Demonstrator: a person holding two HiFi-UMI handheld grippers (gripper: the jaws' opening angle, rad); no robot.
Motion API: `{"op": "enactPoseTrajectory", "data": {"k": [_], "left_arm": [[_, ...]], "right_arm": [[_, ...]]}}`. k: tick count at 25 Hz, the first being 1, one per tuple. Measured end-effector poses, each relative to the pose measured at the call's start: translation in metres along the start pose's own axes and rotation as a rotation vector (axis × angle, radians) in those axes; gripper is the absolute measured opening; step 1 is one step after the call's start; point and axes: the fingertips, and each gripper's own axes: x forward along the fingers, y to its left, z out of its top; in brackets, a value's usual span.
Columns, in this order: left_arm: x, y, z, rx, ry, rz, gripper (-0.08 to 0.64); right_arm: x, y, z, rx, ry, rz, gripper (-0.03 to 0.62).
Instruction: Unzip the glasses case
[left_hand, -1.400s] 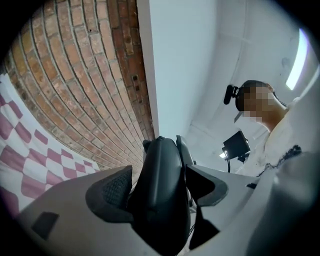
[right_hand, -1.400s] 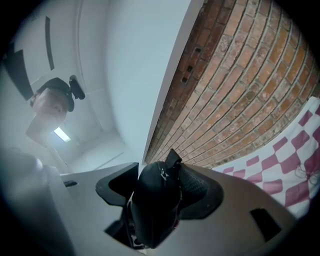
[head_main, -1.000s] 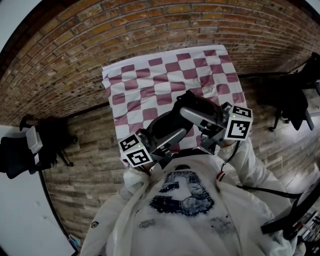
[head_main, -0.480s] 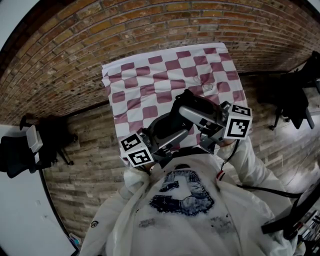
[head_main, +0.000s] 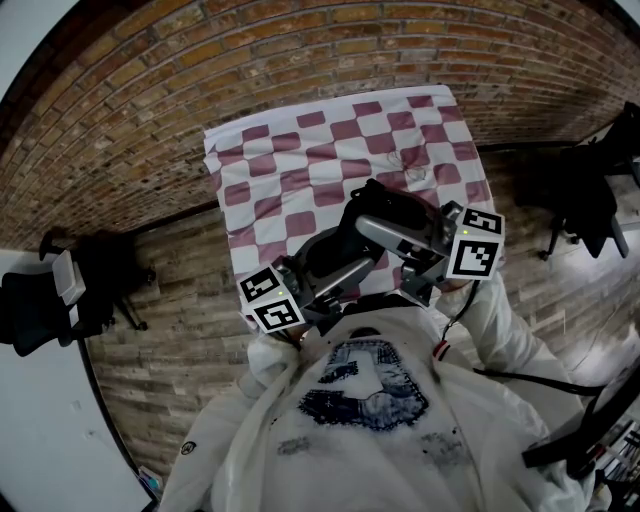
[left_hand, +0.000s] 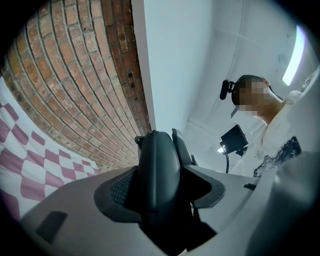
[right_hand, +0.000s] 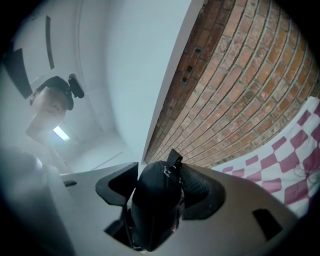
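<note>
- Nothing is seen to have shifted since a second ago.
- One end of the dark glasses case (left_hand: 155, 160) is clamped by the left gripper (left_hand: 160, 185).
- It is held in the air over the near part of the checked cloth (head_main: 300, 160).
- Its other end is gripped by the right gripper (right_hand: 159, 190), whose jaws are set wide around it.

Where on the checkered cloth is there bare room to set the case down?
The checkered cloth is bare across its far edge, middle and left side. A small wiry object lies towards its right side, so it is tighter there. The near right part is hidden beneath the held glasses case.
</note>
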Motion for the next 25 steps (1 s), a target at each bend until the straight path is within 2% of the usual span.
{"op": "enactPoseTrajectory", "data": {"k": [5,8,11,16,25], "left_arm": [[-0.006,0.001,-0.002,0.044,0.031,0.024,0.276],[-0.011,0.003,0.0,0.088,0.044,0.046,0.276],[-0.018,0.004,0.003,0.109,0.043,0.056,0.276],[-0.031,0.006,0.015,0.068,-0.009,0.025,0.276],[-0.038,0.001,0.02,0.09,0.019,-0.01,0.278]], "right_arm": [[0.001,0.003,-0.005,-0.134,0.085,-0.02,0.264],[-0.002,0.003,-0.006,-0.175,0.113,-0.031,0.264],[-0.007,0.0,-0.004,-0.187,0.123,-0.044,0.264],[-0.017,0.0,0.001,-0.179,0.106,-0.029,0.264],[-0.019,0.01,-0.002,-0.248,0.148,0.035,0.264]]}}
